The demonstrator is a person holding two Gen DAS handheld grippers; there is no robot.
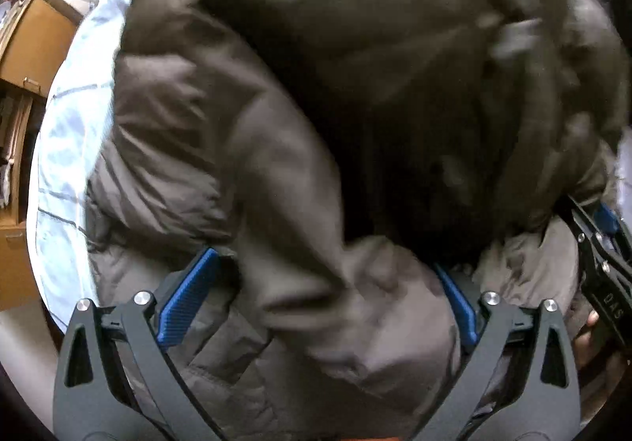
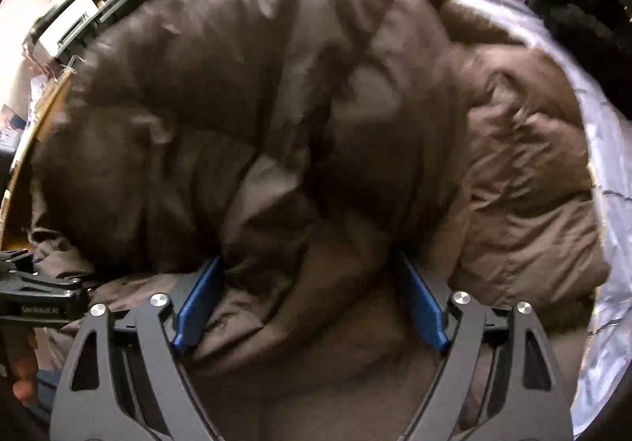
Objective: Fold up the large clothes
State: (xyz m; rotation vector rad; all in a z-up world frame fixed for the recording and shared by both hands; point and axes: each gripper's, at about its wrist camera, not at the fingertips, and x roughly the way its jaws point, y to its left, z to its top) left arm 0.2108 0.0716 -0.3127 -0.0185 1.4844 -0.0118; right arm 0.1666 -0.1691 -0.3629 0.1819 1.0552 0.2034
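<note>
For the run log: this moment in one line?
left claw: open, jacket between fingers | right claw: open, same | jacket on bed sheet

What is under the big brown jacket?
A pale blue sheet with thin dark lines peeks out around the jacket. The puffy jacket covers everything directly beneath it, so the rest is hidden.

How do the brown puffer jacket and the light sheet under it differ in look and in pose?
The puffer jacket is dark brown and puffy; the sheet is pale blue with thin dark lines and looks thin. The jacket lies bunched in thick folds between the open jaws of both grippers; the sheet lies spread beneath it. Both are fabric.
</note>
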